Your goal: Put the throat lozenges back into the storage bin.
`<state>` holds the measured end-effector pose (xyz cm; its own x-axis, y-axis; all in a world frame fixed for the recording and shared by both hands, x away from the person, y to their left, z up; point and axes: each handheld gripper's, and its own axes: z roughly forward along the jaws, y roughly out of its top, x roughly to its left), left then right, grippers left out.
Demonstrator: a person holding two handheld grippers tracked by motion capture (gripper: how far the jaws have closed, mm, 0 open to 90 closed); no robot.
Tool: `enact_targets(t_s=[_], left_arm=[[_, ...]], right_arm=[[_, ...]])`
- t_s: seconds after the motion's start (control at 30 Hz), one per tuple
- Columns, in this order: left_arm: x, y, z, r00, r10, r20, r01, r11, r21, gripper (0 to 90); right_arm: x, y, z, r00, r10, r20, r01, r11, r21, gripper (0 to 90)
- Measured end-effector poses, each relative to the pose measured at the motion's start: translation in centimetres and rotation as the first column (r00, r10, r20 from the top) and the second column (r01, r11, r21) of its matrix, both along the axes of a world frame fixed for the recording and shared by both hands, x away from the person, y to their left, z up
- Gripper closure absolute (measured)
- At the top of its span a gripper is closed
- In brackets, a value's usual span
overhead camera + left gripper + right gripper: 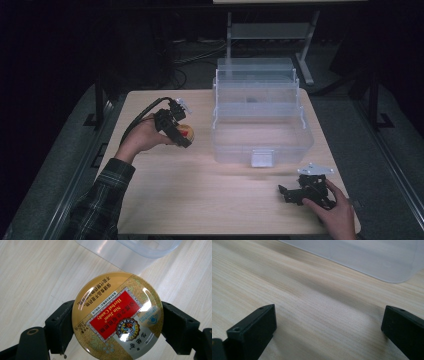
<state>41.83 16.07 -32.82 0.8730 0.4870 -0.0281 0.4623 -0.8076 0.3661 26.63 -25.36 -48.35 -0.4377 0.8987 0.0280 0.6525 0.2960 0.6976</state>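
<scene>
The pale wooden tabletop (200, 200) carries everything, and the clear plastic storage box (260, 120) is the landmark on it: a tiered organiser with its upper trays swung back and its wide bottom compartment lying open toward the person.

To the left of the box and apart from it, the left gripper (182, 136) is held up off the wood in the person's hand. Its jaws are clamped on the two opposite edges of a round Nin Jiom herbal candy tin (117, 317), gold-rimmed with a red label, lid facing the camera. In the left gripper view a corner of the box shows just beyond the tin.

In front of the box, toward its right corner, the right gripper (295, 194) rests low over the wood, jaws spread wide with nothing between them; the box wall (372, 257) lies ahead of it.

The step in hand looks like the carry: the tin is grasped and lifted but not yet over the box. The next move probably calls for swinging it rightward, clearing the near wall, lowering into the open bottom compartment, then releasing.
</scene>
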Motion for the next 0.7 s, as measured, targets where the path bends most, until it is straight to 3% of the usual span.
enact_targets(t_s=[0.7], left_arm=[[0.5,-2.9,1.5,0.9982,-0.056,0.018,0.056,0.9984,-0.002,19.5]], right_arm=[[0.0,0.0,0.0,1.0000,0.001,0.000,-0.001,1.000,0.000,0.0]])
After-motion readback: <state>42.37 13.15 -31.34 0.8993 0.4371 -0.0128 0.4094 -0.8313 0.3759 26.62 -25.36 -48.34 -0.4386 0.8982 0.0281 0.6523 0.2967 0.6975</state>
